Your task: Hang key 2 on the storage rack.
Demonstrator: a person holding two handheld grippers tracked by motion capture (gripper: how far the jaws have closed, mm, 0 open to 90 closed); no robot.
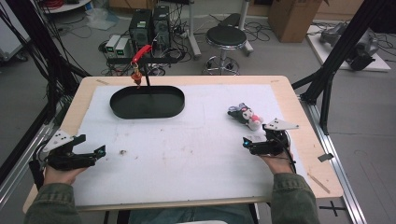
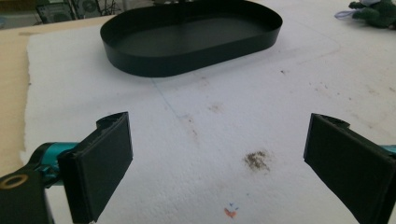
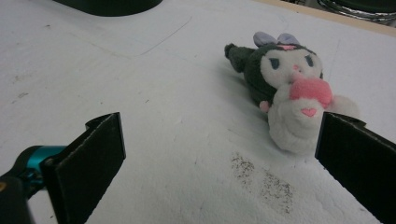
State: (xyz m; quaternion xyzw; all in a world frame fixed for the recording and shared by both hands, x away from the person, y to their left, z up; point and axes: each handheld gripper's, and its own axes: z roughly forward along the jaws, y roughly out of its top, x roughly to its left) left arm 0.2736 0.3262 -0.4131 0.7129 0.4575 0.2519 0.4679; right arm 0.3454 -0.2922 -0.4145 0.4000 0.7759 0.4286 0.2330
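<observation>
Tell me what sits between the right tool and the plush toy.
Nothing solid: in the right gripper view, bare white mat with a gritty dark smudge lies between the open right tool and the plush toy.

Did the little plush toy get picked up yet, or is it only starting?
Only starting, it looks like. Nothing is done yet: the plush toy lies on the white mat, apart from the black tray. The right gripper is nearest, jaws open, holding nothing. The left gripper waits open too. Grabbing is still left.
</observation>
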